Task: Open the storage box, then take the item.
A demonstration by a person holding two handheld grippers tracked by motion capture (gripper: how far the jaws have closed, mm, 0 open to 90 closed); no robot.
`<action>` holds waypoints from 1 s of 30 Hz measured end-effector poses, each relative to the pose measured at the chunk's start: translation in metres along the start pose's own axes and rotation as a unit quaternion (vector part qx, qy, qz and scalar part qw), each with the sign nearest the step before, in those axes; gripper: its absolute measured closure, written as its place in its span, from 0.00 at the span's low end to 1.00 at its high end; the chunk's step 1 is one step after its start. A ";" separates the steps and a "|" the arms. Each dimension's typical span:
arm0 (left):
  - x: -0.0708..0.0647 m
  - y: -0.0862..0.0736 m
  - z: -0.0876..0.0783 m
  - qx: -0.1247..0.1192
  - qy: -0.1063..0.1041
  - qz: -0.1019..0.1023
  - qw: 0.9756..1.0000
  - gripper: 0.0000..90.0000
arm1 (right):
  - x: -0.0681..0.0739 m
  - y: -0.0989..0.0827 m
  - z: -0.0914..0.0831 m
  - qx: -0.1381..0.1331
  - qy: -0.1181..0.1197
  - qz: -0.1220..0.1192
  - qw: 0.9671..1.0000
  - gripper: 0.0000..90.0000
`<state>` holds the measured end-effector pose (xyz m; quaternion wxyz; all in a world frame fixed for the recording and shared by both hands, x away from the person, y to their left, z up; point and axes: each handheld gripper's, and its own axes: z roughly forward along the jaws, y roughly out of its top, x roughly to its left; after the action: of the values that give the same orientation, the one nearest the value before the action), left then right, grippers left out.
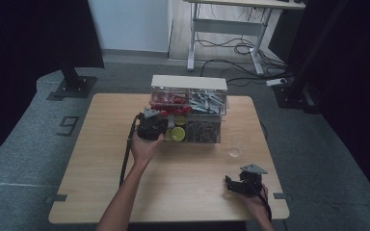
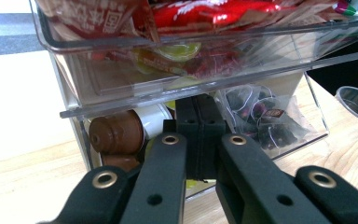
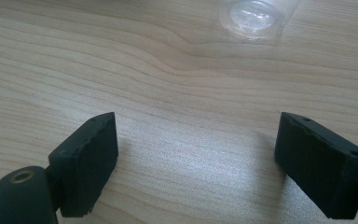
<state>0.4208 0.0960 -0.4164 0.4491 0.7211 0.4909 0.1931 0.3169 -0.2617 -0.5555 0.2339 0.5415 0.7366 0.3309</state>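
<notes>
Clear organizer long axis across table; left gripper closed (empty) at it; right gripper wide.

I count one clear two-tier organiser, one clear cup, two brown capsules, two grippers in view.

In the left gripper view, the left gripper hides whatever sits between its pressed-together jaws inside the clear organizer. The organizer's top is cut off. In the right gripper view, the clear cup is cropped at the far edge.
</notes>
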 end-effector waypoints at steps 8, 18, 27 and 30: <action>-0.001 0.002 0.002 0.003 0.000 0.001 1.000 1.00 | 0.000 0.000 0.000 -0.001 -0.001 0.000 1.000 0.16; 0.000 0.001 0.005 0.005 -0.004 0.003 1.000 1.00 | -0.003 -0.002 -0.005 -0.023 -0.014 0.009 1.000 0.26; 0.002 0.001 0.007 0.007 -0.009 0.003 1.000 1.00 | 0.001 0.005 -0.026 -0.085 -0.002 0.027 0.996 0.33; 0.000 0.002 0.007 0.009 -0.008 0.006 1.000 1.00 | 0.006 0.010 -0.034 -0.105 0.012 0.028 0.994 0.37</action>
<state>0.4271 0.0923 -0.4180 0.4450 0.7299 0.4845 0.1858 0.2980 -0.2621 -0.5253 0.2716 0.5300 0.6853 0.4192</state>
